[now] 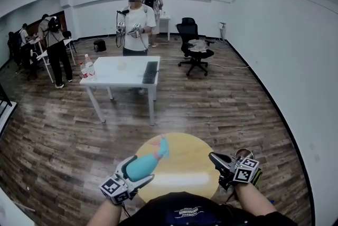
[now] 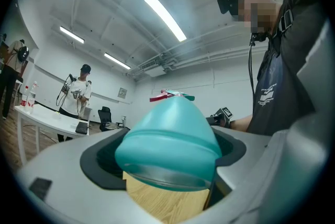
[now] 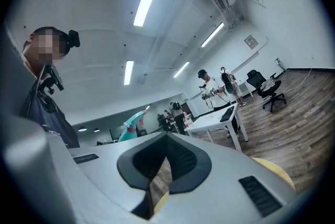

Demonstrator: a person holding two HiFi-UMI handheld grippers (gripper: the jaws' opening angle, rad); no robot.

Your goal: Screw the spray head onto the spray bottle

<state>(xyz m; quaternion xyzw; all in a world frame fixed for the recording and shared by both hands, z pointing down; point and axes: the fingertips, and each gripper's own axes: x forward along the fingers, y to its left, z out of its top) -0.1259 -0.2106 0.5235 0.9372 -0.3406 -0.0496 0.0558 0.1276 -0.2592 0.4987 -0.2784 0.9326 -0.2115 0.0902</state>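
Left tool (image 1: 136,171) is clamped on the body of the teal spray bottle (image 2: 172,139). Bottle is tilted, neck pointing far and slightly right over the round worktop (image 1: 190,167). Spray head (image 1: 161,149) sits on the bottle's neck, pink trigger showing; can't tell if it's threaded fully home. Right tool (image 3: 162,160) is closed, nothing between its jaws. It hangs at the worktop's near-right edge, well apart from the bottle. Round worktop is yellow, on a wood-plank floor (image 1: 227,109). Farther out: white worktop (image 1: 119,76) with a keyboard (image 1: 150,72) and small bottles (image 1: 87,68). Black office chair (image 1: 193,43) far right, a person (image 1: 135,21) behind the white worktop, white walls.
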